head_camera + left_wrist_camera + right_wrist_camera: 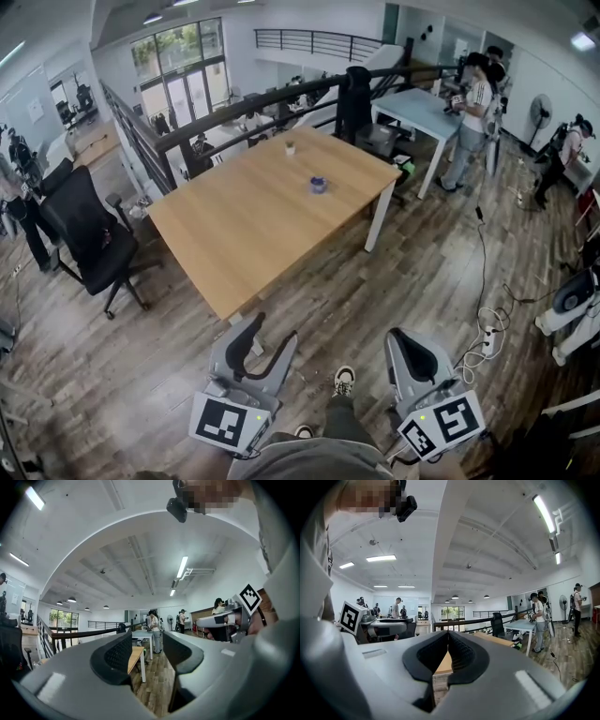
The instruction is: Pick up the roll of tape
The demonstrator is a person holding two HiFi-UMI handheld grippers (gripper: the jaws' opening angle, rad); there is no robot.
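**Plainly out of reach: tape waiting across the table**

Closest to me, the person is holding both tools low over the plank floor, short of the table's near corner. The left gripper (265,339) is standing spread, with nothing between its ribbed black pads. The right gripper (405,339) is pressing its pads together at the tips, on nothing.

Beyond them the wooden table (234,234) is showing a pale, smooth top on white legs. The roll of tape (319,185) is sitting on its far half, in from the right corner and well apart from both grippers. It is looking like a small blue ring. I am guessing it is light, stiff and slick-sided, best pinched across its outer rim. A tiny pot (290,147) is standing nearer the far corner.
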